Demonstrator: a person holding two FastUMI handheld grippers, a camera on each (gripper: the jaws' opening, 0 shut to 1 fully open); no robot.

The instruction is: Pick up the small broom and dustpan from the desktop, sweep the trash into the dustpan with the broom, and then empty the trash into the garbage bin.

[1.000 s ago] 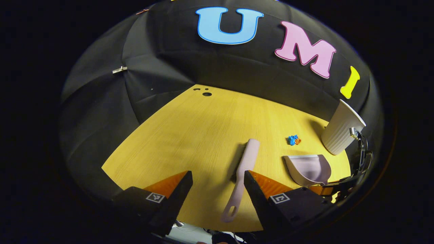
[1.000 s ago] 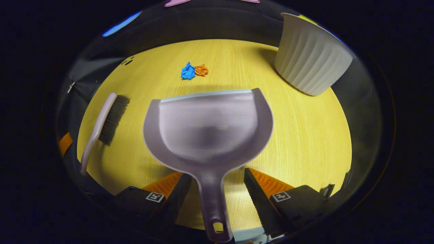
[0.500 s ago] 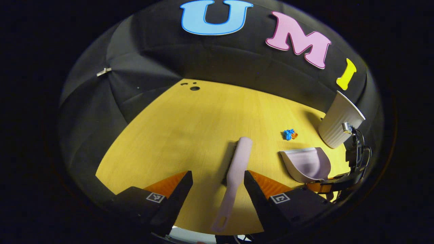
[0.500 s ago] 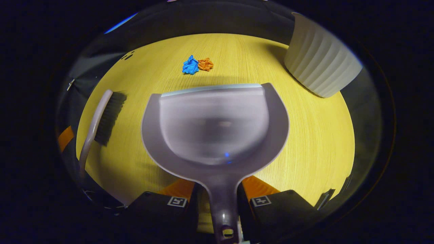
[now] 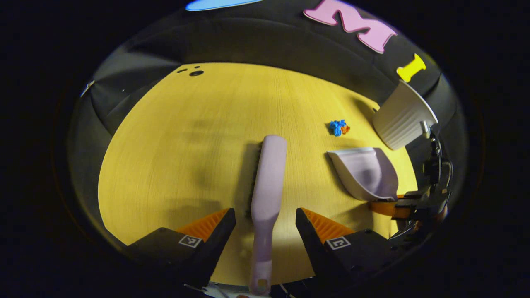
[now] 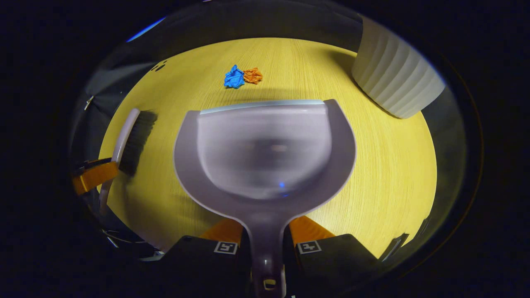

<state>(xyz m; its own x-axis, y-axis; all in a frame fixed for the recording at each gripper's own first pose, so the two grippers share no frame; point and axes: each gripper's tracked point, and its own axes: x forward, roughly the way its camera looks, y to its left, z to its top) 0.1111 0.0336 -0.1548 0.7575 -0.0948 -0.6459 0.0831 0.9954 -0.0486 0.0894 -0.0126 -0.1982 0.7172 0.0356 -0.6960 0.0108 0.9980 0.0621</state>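
The pale lilac broom (image 5: 268,178) lies on the yellow desktop (image 5: 174,136), bristles to its left. Its handle runs between the fingers of my left gripper (image 5: 265,223), which stands open and apart from it on both sides. My right gripper (image 6: 266,242) is shut on the handle of the lilac dustpan (image 6: 265,149), whose flat lip faces the trash. In the left gripper view the dustpan (image 5: 364,171) sits to the right, with the right gripper (image 5: 408,207) behind it. Blue and orange crumpled paper (image 6: 242,77) lies just beyond the lip.
A white ribbed garbage bin (image 6: 395,82) stands at the far right of the desktop, also seen as the bin (image 5: 403,116) behind the dustpan. Small holes (image 5: 194,73) mark the far left corner. The broom (image 6: 132,134) lies left of the dustpan.
My left gripper has moved forward and down until the broom handle lies between its fingers. My right gripper has shut on the dustpan handle.
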